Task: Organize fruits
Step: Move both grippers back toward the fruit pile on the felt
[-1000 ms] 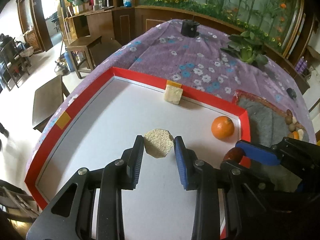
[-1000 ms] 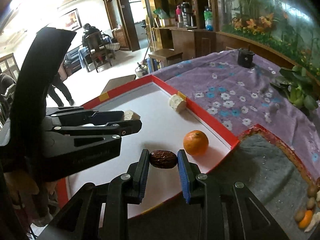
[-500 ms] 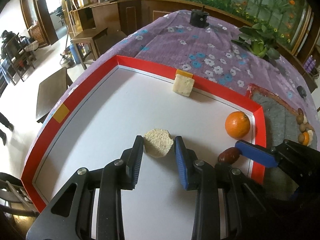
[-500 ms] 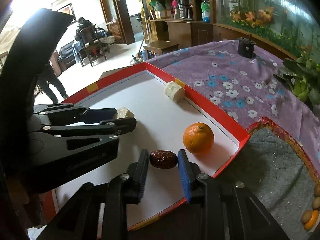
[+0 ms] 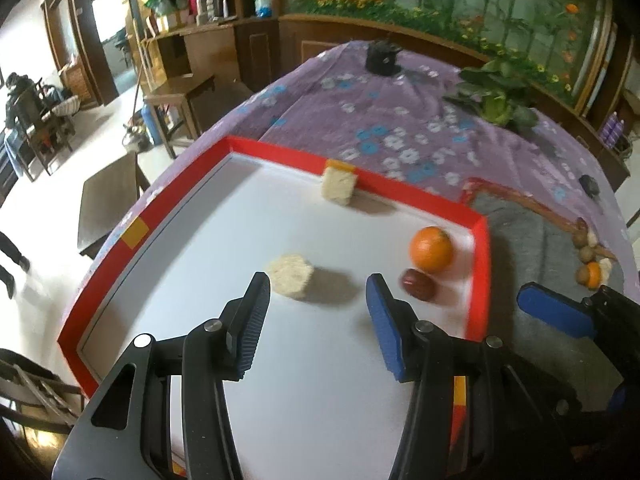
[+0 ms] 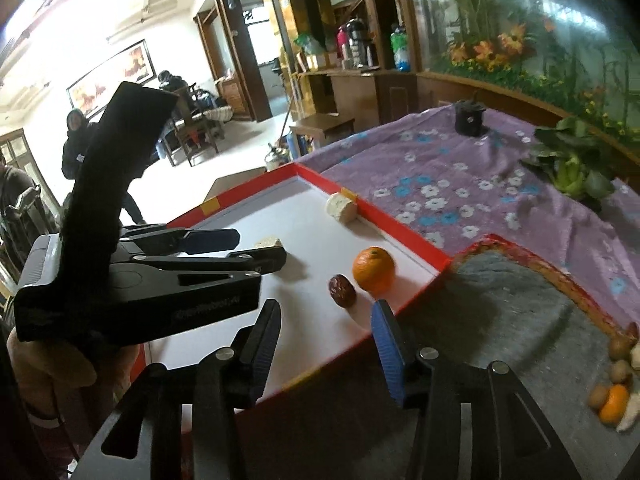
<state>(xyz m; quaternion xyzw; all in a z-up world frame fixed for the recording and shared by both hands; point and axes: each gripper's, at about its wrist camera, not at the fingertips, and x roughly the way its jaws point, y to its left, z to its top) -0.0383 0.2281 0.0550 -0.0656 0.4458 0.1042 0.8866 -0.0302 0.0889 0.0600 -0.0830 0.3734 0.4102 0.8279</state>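
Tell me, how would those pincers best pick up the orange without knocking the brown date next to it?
Probably from above, fingers closing across the widest part of the orange. It is round and rests on the white tray, so any pair of opposite sides would do. The date sits close on its near-left, so put the fingers on the two sides away from the date.

Your left gripper (image 6: pixel 256 250) covers most of the hexagonal rice cake (image 6: pixel 269 242) in the right wrist view. Small fruits (image 6: pixel 614 388) right of the red-edged tray (image 6: pixel 404 230) are cut by the frame edge, types unclear. Left wrist view's motion-blurred.
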